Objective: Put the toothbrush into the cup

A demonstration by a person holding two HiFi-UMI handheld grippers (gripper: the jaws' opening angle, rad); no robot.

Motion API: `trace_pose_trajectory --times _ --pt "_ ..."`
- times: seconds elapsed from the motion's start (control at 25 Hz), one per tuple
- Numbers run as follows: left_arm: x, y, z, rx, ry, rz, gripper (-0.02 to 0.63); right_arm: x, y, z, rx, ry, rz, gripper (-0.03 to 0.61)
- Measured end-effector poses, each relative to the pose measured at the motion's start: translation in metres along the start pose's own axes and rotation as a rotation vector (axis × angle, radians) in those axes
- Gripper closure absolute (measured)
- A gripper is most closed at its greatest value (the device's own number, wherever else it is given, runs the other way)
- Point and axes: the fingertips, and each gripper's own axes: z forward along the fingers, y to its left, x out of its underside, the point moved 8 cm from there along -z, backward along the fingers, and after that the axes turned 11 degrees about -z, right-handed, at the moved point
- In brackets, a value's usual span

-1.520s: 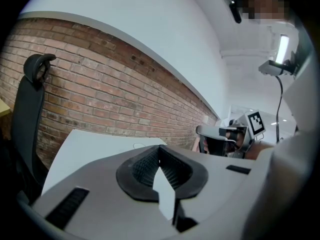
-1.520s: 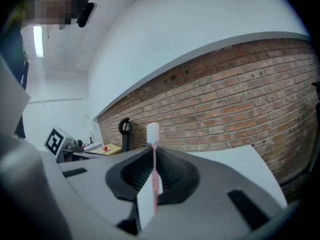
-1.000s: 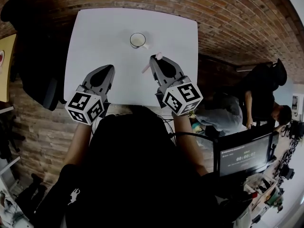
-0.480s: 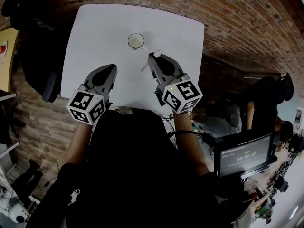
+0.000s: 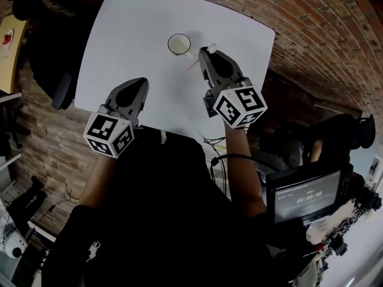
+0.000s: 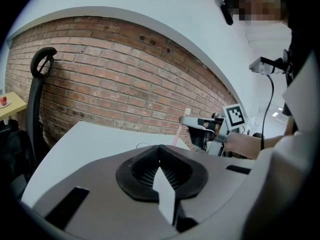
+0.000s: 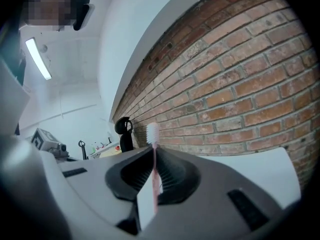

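Note:
A white cup stands upright on the far middle of the white table. Just right of it, my right gripper is shut on a pink toothbrush, which is held slanted with its white head uppermost. In the right gripper view the toothbrush runs up between the shut jaws of the right gripper, bristle head on top. My left gripper hangs over the table's near left, shut and holding nothing. The left gripper view shows those shut jaws and the right gripper with the toothbrush.
A black chair stands beside the table's left edge. Brick floor surrounds the table. A yellow side table is at far left. A monitor and dark gear sit at lower right, behind me.
My right gripper has carried the toothbrush forward, ending close beside the cup. The left gripper has stayed about where it was. The head view has tilted.

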Motion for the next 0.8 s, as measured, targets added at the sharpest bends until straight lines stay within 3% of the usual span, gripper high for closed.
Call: trace_pose_trajectory --times 0.32,0.8 --pt "0.015 0.025 0.006 -0.006 0.022 -0.054 0.609 -0.008 -0.025 0.04 0.036 -0.041 0.03 0.562" --pt "0.015 0.034 0.031 0.036 0.068 -0.062 0.609 0.011 -0.037 0.08 0.041 -0.005 0.053 0.562"
